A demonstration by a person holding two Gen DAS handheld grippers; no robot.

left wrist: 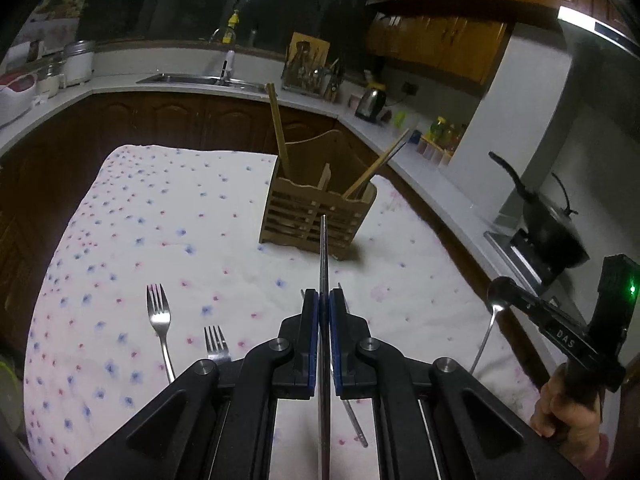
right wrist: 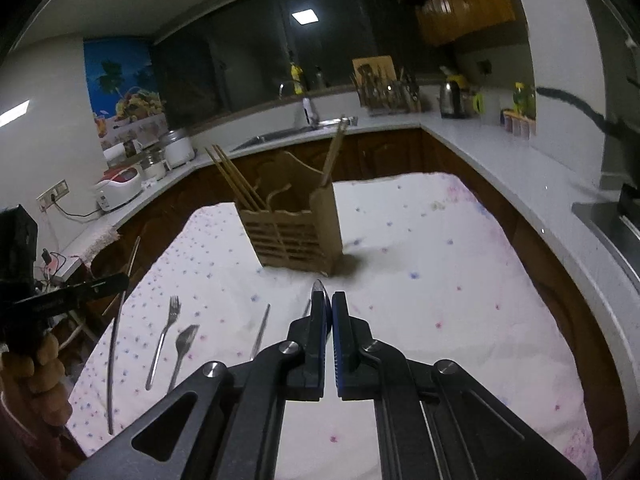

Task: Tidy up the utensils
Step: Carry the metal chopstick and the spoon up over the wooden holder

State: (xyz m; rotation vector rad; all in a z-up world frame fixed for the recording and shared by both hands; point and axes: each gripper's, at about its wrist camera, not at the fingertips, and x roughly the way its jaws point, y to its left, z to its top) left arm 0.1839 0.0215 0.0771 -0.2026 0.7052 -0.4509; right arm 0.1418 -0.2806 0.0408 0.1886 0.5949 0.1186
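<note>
The left gripper point(left wrist: 324, 312) clamps a thin metal utensil point(left wrist: 323, 256) pointing toward the wooden holder point(left wrist: 316, 216) on the cloth-covered bench point(left wrist: 160, 220). The right gripper point(right wrist: 331, 312) grips a spoon point(right wrist: 319, 290). Two forks point(left wrist: 160, 320) lie nearby.

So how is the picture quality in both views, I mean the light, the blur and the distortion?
Left wrist view: dim room, bright glare from the strip light, counter edges bent by the fisheye, wooden holder and forks fairly sharp. Right wrist view: same dim light, ceiling lamp blown out, slight blur on the holder and dark corners.
</note>
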